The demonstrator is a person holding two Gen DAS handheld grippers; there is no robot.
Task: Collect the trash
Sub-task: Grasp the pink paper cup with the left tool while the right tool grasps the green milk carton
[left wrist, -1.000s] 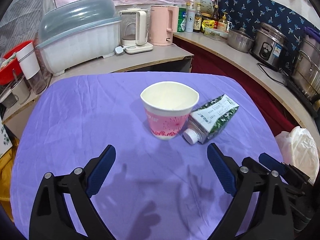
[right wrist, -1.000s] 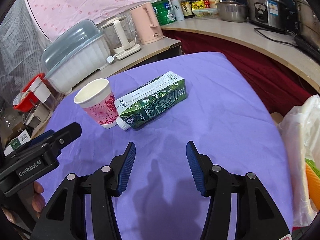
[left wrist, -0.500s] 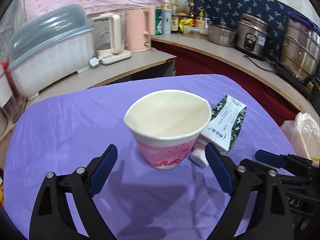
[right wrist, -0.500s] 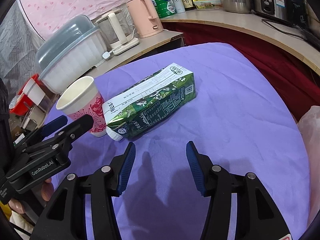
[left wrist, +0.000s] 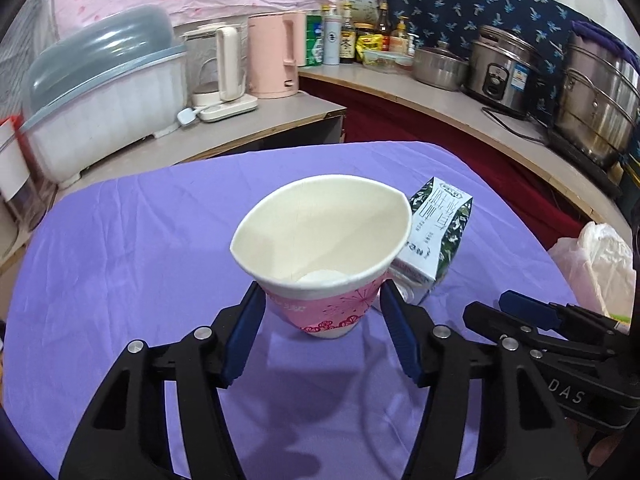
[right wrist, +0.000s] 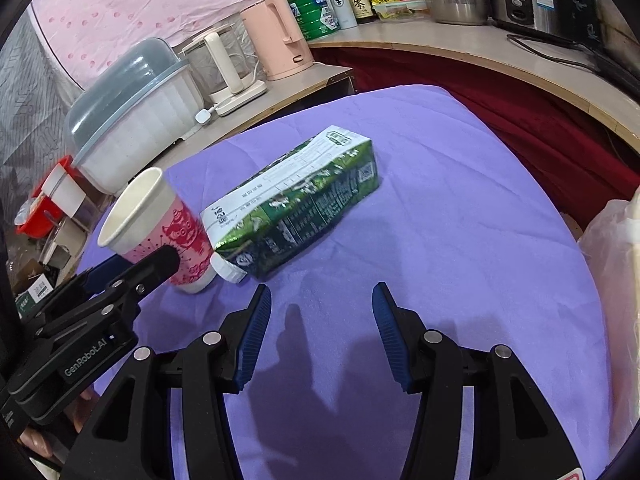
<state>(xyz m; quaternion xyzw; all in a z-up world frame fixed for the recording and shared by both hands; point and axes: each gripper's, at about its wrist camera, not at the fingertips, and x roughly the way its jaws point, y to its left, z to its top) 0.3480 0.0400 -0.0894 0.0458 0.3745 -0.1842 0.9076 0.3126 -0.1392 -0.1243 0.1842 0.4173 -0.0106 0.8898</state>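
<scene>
Two black handheld grippers with blue pads

The left gripper point(left wrist: 322, 320) and right gripper point(right wrist: 316, 320) have black linkage arms, silver pivot screws and ribbed blue pads point(right wrist: 252, 336); white lettering on the left one's side seems to read "GenRobot.AI".

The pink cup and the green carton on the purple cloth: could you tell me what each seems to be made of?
Pink cup: looks like thin paper, matte white inside with a printed outside; its rolled rim is bent out of round. Green carton: seemingly coated paperboard, slightly glossy print, folded edges, and a white, probably plastic, screw cap. Purple cloth: woven fabric, matte and creased.
</scene>
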